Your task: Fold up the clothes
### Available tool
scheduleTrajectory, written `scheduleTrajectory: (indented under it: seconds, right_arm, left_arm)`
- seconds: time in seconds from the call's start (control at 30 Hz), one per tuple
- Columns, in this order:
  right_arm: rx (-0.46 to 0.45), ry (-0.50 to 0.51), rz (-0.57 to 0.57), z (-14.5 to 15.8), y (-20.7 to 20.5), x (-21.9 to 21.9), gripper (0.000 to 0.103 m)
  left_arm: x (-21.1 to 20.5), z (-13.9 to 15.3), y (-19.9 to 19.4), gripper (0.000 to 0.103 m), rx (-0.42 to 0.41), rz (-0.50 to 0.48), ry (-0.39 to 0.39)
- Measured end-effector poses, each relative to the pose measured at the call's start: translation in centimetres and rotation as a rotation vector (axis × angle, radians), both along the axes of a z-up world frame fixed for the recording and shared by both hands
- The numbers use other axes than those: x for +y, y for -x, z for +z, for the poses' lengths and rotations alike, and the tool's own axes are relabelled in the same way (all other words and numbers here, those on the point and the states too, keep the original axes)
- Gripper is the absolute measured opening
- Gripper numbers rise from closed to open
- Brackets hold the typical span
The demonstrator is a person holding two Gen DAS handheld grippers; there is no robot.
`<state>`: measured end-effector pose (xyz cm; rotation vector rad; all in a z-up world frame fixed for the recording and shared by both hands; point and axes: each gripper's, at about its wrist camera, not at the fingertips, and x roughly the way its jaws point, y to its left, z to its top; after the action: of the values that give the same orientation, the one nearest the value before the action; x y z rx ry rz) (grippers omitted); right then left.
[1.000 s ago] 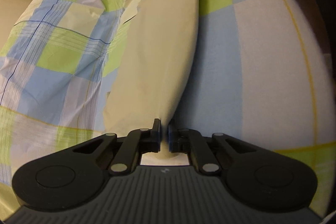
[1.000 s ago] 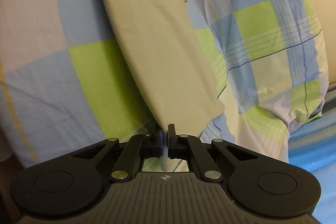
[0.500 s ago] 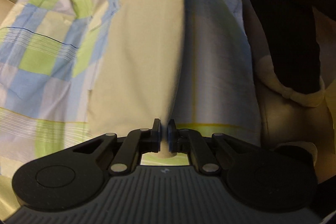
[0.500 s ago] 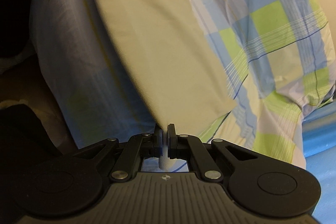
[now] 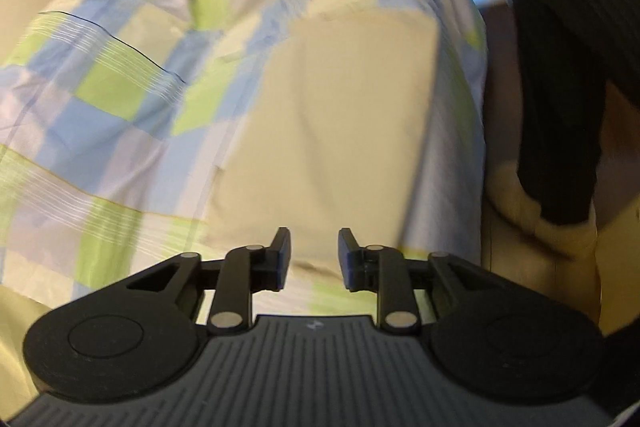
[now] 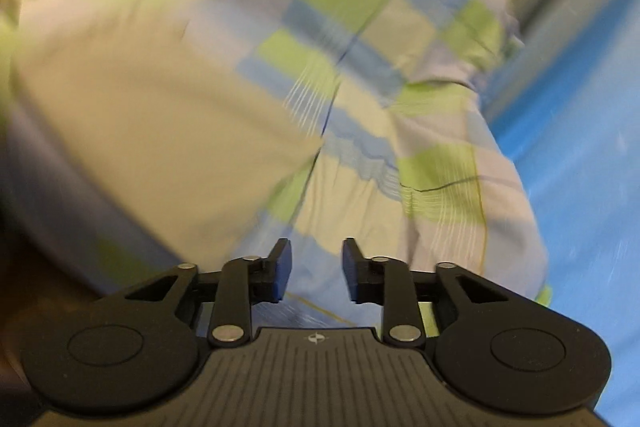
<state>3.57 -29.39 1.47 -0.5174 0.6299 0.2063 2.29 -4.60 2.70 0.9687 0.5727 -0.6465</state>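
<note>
Both your claws are released: the left claw (image 5: 310,255) and right claw (image 6: 316,269) grip nothing. The checked garment (image 5: 120,99) lies ahead at 12 o'clock, its cream panel (image 5: 332,131) folded over; further folds probably remain.

Blue surface (image 6: 580,167), perhaps a mat

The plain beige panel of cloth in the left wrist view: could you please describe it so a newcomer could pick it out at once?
Find the big checked garment that fills most of the view, ahead of the open left gripper. The plain beige panel lies on its middle, running away from the fingertips. It alone has no green and blue squares.
</note>
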Motion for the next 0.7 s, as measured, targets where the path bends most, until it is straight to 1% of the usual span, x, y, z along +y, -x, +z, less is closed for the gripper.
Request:
scheduleTrajectory:
  seconds: [0.03,0.1,0.17,0.23,0.3,0.33,0.37,0.4,0.43,0.47,0.53,0.57,0.6,0.63,0.7]
  right_arm:
    - [-0.005,-0.088,-0.02,0.8,0.5,-0.1,0.038]
    - [0.005,-0.256,-0.062,1.9,1.4,-0.5,0.039]
    - [0.021,-0.392,-0.111,2.0,2.2,-0.7,0.042]
    - [0.054,-0.526,-0.156,1.8,2.4,-1.2,0.045]
    - [0.086,-0.64,-0.206,1.5,2.6,-1.6,0.051]
    - [0.101,-0.689,-0.231,1.2,2.6,-1.8,0.054]
    - [0.113,-0.732,-0.255,0.9,2.7,-1.9,0.059]
    - [0.126,-0.768,-0.279,0.6,2.4,-1.9,0.068]
    - [0.139,-0.795,-0.302,0.1,1.9,-1.8,0.073]
    - [0.149,-0.817,-0.315,-0.2,1.6,-1.6,0.077]
    - [0.172,-0.859,-0.326,-1.1,0.1,-1.0,0.08]
    - [0.183,-0.884,-0.332,-1.6,-1.0,-0.8,0.082]
    - [0.182,-0.903,-0.339,-2.2,-2.1,-0.7,0.083]
    - [0.18,-0.922,-0.346,-2.9,-3.2,-0.6,0.083]
    - [0.146,-0.913,-0.346,-3.9,-5.4,0.1,0.083]
  left_arm:
    - [-0.2,0.8,-0.2,0.032,-0.002,-0.003,0.022]
    - [-0.8,2.3,-0.5,0.033,-0.007,-0.02,0.06]
    - [-1.4,3.4,-1.2,0.033,-0.012,-0.03,0.08]
    - [-1.9,4.2,-1.9,0.043,-0.006,-0.04,0.106]
    - [-2.2,4.9,-2.9,0.046,0.021,-0.035,0.144]
    - [-2.4,5.1,-3.5,0.05,0.041,-0.037,0.159]
    - [-2.6,5.3,-4.2,0.053,0.063,-0.039,0.172]
    - [-2.8,5.3,-4.9,0.06,0.08,-0.042,0.178]
    - [-3.1,5.2,-5.7,0.064,0.098,-0.047,0.178]
    - [-3.4,4.9,-6.7,0.065,0.113,-0.05,0.178]
    - [-4.1,4.3,-9.0,0.07,0.14,-0.057,0.185]
    - [-4.4,4.0,-10.3,0.071,0.157,-0.065,0.188]
    - [-4.9,3.5,-11.8,0.076,0.169,-0.075,0.188]
    - [-5.4,2.8,-13.6,0.078,0.183,-0.087,0.19]
    - [-6.4,1.3,-17.2,0.078,0.212,-0.11,0.194]
